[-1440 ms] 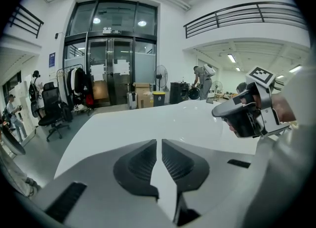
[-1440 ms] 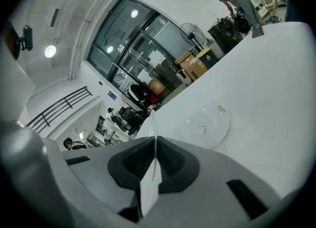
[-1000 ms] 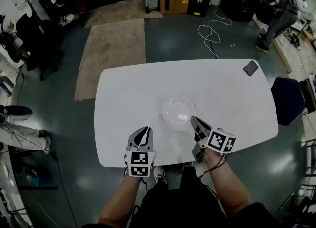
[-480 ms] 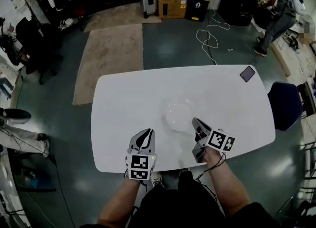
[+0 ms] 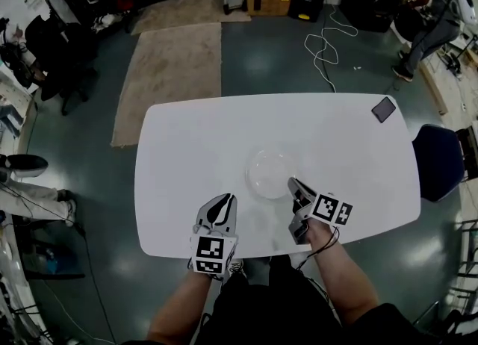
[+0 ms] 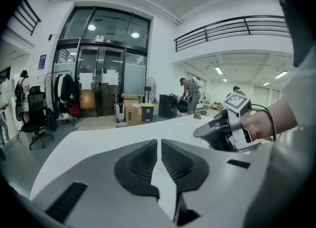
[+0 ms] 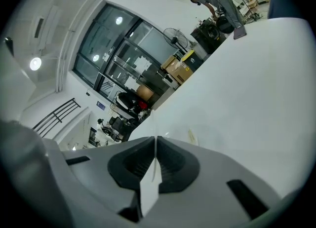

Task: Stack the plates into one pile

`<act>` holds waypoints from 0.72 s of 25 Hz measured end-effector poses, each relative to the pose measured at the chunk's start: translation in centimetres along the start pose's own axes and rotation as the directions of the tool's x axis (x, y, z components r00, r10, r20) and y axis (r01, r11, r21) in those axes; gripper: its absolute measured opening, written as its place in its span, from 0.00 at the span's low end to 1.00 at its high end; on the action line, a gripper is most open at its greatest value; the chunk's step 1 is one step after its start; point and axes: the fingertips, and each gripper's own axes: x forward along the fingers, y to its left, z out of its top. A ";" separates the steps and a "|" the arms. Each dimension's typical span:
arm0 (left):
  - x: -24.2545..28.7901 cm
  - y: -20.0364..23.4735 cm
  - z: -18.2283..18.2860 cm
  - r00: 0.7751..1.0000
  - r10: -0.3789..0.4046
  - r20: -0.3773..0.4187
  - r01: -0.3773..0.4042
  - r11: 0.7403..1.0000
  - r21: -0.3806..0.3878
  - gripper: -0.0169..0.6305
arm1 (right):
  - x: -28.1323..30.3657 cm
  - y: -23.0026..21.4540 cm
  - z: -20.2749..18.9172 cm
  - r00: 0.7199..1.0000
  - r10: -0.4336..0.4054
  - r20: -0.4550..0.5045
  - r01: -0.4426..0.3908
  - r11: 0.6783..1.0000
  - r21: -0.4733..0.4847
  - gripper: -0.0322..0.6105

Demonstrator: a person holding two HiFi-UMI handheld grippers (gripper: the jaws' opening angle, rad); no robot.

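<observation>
A pile of clear glass plates [image 5: 270, 172] sits in the middle of the white table [image 5: 187, 149]. My right gripper [image 5: 293, 184] is shut and empty, its tips just right of the pile's near rim and not touching it. My left gripper [image 5: 222, 201] is shut with nothing in it, near the front edge and left of the pile. In the left gripper view its jaws [image 6: 159, 143] meet over the tabletop, and the right gripper [image 6: 224, 128] shows at the right in a hand. In the right gripper view the shut jaws [image 7: 155, 140] point across bare table.
A dark phone [image 5: 383, 109] lies at the table's far right corner. A blue chair [image 5: 437, 160] stands off the right end. A beige rug [image 5: 175, 75] and a loose cable [image 5: 323, 45] lie on the floor beyond. A person [image 5: 437, 4] bends over at the far right.
Both grippers have shifted only slightly near the front of the table, the right one a little lower. The pile of plates has not moved, and both pairs of jaws stay shut.
</observation>
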 end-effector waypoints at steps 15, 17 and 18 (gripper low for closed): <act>1.1 -0.4 -1.3 1.000 0.029 -0.010 -0.030 0.999 -0.042 0.09 | 2.0 -3.2 -1.0 0.998 -0.003 -0.066 0.007 0.998 0.069 0.09; 1.2 -0.4 -1.3 0.999 0.032 -0.009 -0.032 0.998 -0.049 0.09 | 2.2 -3.4 -1.1 0.998 -0.007 -0.070 0.011 0.998 0.065 0.09; 1.2 -0.5 -1.4 0.999 0.032 -0.010 -0.033 0.998 -0.054 0.09 | 2.2 -3.6 -1.1 0.997 -0.010 -0.074 0.015 0.998 0.061 0.09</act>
